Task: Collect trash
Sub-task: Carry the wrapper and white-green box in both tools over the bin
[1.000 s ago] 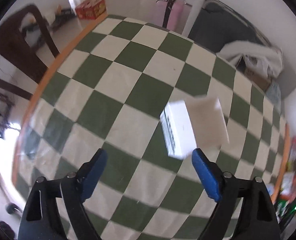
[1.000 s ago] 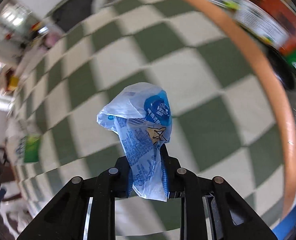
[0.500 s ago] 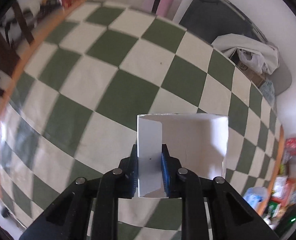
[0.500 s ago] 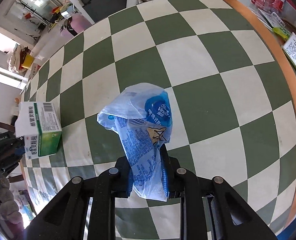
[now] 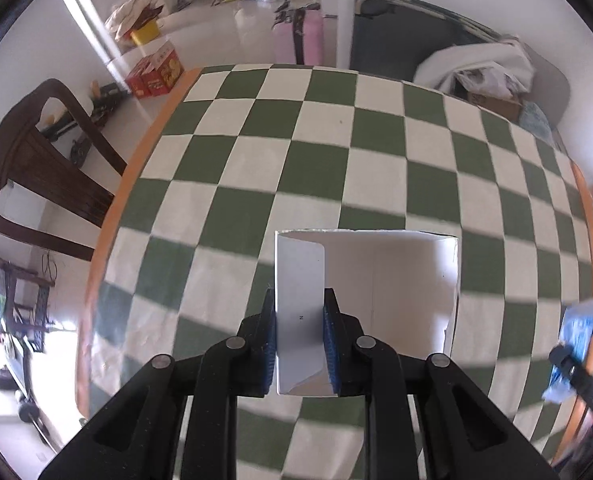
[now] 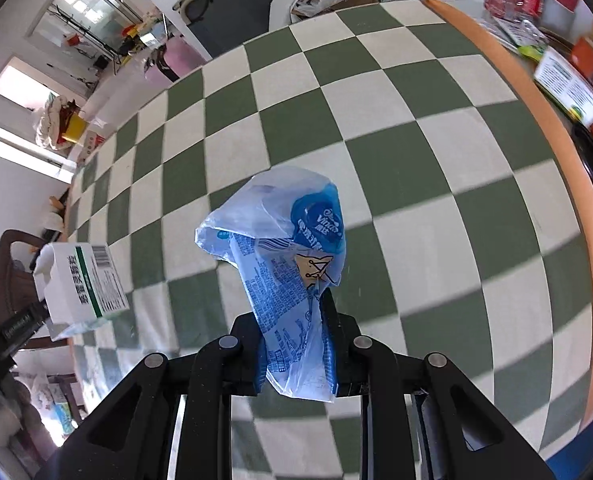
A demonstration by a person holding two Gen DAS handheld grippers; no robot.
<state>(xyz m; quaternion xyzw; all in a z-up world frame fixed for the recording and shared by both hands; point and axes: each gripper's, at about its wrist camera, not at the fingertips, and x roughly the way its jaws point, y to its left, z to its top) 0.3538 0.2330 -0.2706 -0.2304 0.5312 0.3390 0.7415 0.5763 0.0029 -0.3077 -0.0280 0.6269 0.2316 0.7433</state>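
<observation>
My left gripper (image 5: 299, 344) is shut on one end flap of an empty white carton (image 5: 388, 292), which hangs open-ended above the green-and-white checked tablecloth (image 5: 296, 152). In the right wrist view the same carton (image 6: 82, 284) shows green print and a barcode at the far left, off the table. My right gripper (image 6: 298, 344) is shut on a crumpled blue-and-clear plastic wrapper (image 6: 288, 256), held above the cloth. That wrapper (image 5: 576, 336) also appears at the right edge of the left wrist view.
A dark wooden chair (image 5: 36, 168) stands beyond the table's left edge. Boxes and packets (image 6: 568, 80) crowd the right side past the orange table rim (image 6: 568, 184). A folding bed with white bags (image 5: 480, 68) lies behind the table.
A second ago the left jaws stood open around the carton; they closed on its flap and lifted it. The right gripper carried the wrapper upward, and the view now takes in more of the table.
</observation>
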